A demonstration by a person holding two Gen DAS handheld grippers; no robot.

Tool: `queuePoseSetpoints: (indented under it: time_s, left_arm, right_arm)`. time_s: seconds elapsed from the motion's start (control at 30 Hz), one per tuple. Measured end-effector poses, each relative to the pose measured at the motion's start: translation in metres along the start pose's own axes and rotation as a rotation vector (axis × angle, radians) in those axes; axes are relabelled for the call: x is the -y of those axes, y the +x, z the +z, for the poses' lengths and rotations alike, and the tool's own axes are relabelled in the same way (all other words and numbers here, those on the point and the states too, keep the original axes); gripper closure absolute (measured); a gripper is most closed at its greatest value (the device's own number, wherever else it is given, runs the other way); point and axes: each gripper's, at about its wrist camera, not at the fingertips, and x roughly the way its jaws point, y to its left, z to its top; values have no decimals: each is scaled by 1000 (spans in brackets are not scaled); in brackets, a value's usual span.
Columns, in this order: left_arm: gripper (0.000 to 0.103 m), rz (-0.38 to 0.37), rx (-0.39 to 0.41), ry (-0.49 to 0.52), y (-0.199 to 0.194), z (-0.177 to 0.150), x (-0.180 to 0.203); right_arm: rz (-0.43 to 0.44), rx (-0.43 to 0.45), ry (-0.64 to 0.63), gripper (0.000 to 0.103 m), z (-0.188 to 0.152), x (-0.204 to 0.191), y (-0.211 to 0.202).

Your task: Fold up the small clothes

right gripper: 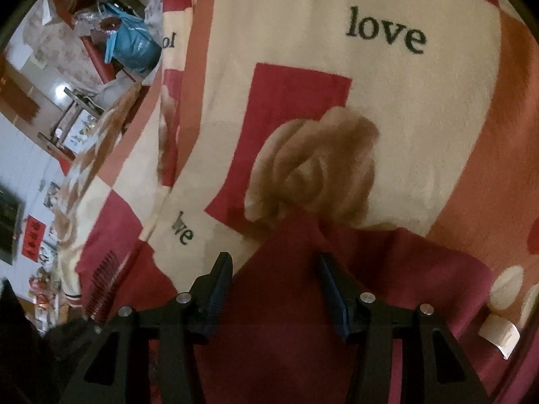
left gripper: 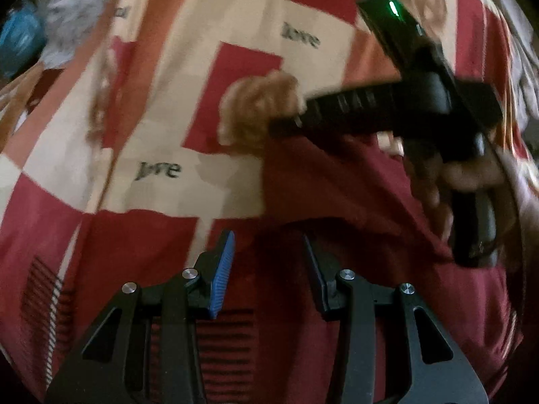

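Matte black linkage arms with triangular cut-outs and round silver pivot screws on both tools; ribbed blue pads (left gripper: 222, 276) lining the left gripper (left gripper: 269, 269) fingers, darker blue pads (right gripper: 331, 298) on the right gripper (right gripper: 274, 289); green indicator light (left gripper: 392, 8) on a black housing

You see a blanket (right gripper: 421, 107) with red and cream squares, roses and the word "love". Beyond its left edge are a white wall (right gripper: 20, 165), a blue bag (right gripper: 131, 45) and a red sign (right gripper: 33, 239).
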Motion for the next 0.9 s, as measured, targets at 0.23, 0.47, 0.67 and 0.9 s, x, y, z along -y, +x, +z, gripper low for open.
queuePoseSetpoints:
  time_s: [0.23,0.47,0.67,0.9]
  left_arm:
    - [63,16,-7,-75,39,17,-6]
    - [88,-58,-5,-224,42,23,-39]
    - [92,-37,11,-279,24,18,-66]
    - [87,-11,-16,-241,26,17,-60]
  right_arm:
    - [-3,-8,-12,37,-2,6,2]
    - [-4,51,-70,94,-3,-13,6]
    - [57,80,-79,100,11,-50,28]
    - [9,68,-59,99,1,-67,15]
